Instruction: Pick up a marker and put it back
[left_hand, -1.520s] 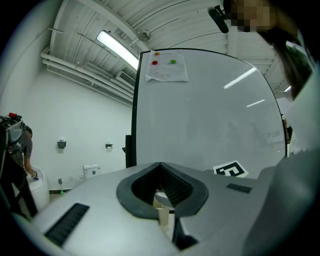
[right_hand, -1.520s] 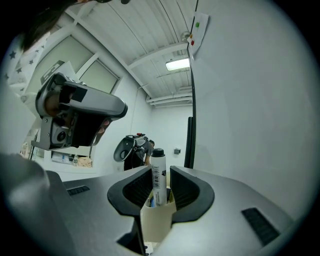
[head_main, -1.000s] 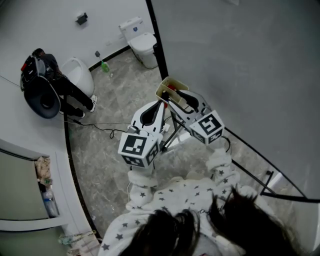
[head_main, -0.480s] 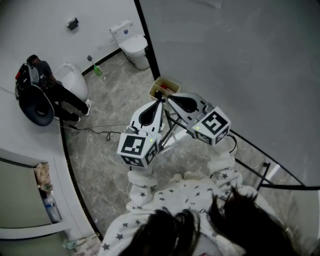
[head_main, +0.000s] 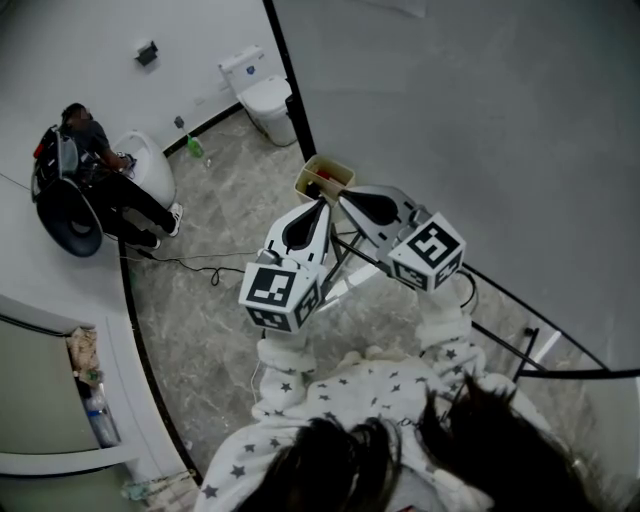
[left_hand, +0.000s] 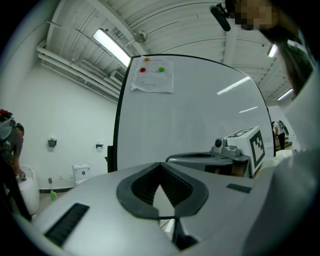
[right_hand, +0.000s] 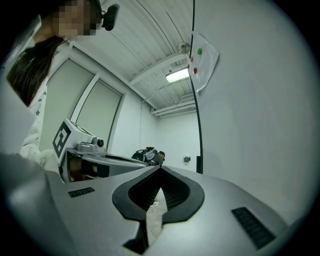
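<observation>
A small tan box (head_main: 322, 178) hangs at the foot of the whiteboard (head_main: 450, 120), and something red shows inside it; I cannot make out single markers. My left gripper (head_main: 318, 204) and right gripper (head_main: 343, 197) point at the box from just below, tips close together. The left gripper (left_hand: 160, 165) is shut, its dark pads meeting at the tip with nothing between them. In its own view the right gripper (right_hand: 160, 170) is shut too, and no marker shows in it. Each gripper view catches the other gripper beside it.
A sheet of paper (left_hand: 152, 75) with coloured magnets hangs on the whiteboard. A toilet (head_main: 262, 93) stands at the far wall, where a person (head_main: 95, 175) bends over a white basin. A cable (head_main: 200, 262) trails across the marble floor. The board's black stand (head_main: 540, 350) is at right.
The right gripper's jaws, spread at the tan box a second ago, have closed, and its tip has drawn back a little. The left gripper has hardly moved.
</observation>
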